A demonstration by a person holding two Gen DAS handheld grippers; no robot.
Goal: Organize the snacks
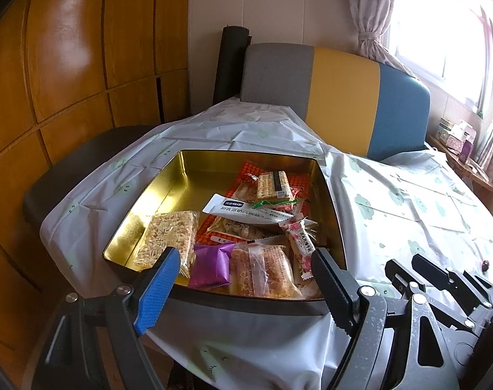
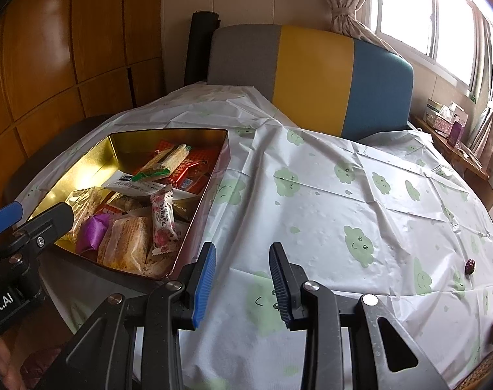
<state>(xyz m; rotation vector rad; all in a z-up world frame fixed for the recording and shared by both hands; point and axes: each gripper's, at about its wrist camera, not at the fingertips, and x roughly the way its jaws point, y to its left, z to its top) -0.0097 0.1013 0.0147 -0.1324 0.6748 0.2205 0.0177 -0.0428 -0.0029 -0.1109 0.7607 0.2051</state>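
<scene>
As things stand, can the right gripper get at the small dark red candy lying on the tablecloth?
Probably yes. The right gripper is empty with its jaws partly apart, and only bare tablecloth lies between it and the small dark red candy off to its right. Nothing visibly blocks the way.

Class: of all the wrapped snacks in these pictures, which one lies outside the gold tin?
The small dark-red wrapped sweet, alone on the cloud-print tablecloth far to the right. Every other snack, such as the purple packet, lies inside the gold tin.

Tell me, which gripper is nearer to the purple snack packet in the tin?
Left. The left gripper hangs open right over the purple packet; the right gripper is beside the tin, above bare tablecloth.
</scene>
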